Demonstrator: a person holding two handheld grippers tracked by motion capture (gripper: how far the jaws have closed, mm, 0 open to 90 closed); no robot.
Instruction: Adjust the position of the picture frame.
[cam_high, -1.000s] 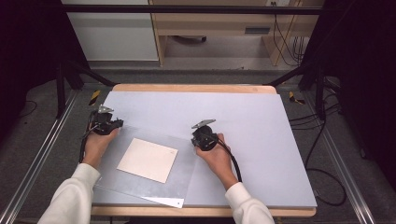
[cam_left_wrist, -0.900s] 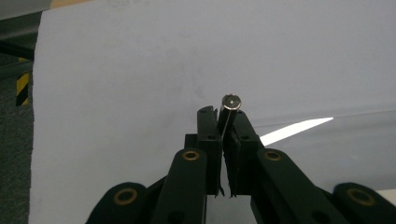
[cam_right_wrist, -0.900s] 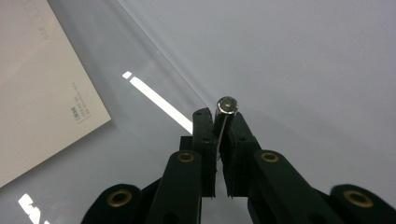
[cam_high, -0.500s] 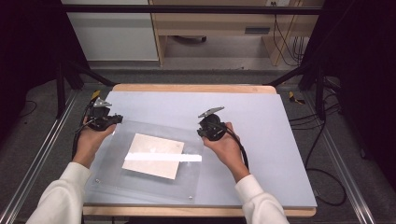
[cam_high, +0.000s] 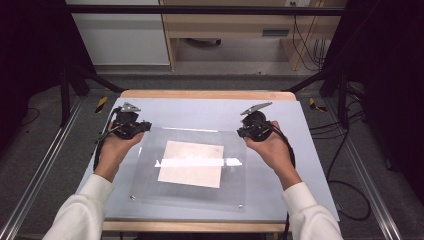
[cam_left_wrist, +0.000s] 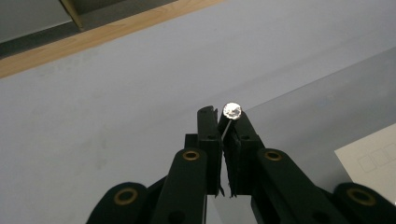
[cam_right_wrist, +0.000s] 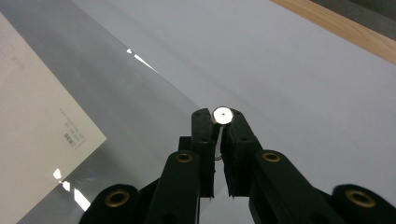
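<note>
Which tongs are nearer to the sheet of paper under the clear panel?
Left, narrowly. The left tongs grip the clear panel's far-left corner, just off the paper. The right tongs grip the far-right corner, slightly farther from the paper's edge.

Clear acrylic sheet (cam_high: 192, 170) is showing a white glare stripe and small silver studs at its corners. Cream paper card (cam_high: 191, 163) under it is carrying faint grey print. Table mat (cam_high: 200, 112) is looking pale grey-blue, wooden table edge (cam_high: 205, 94) light tan. Left gripper (cam_high: 131, 127) and right gripper (cam_high: 255, 131) are showing black with brass-coloured rivets, grey plates on top. Sleeves (cam_high: 80, 212) are white.
</note>
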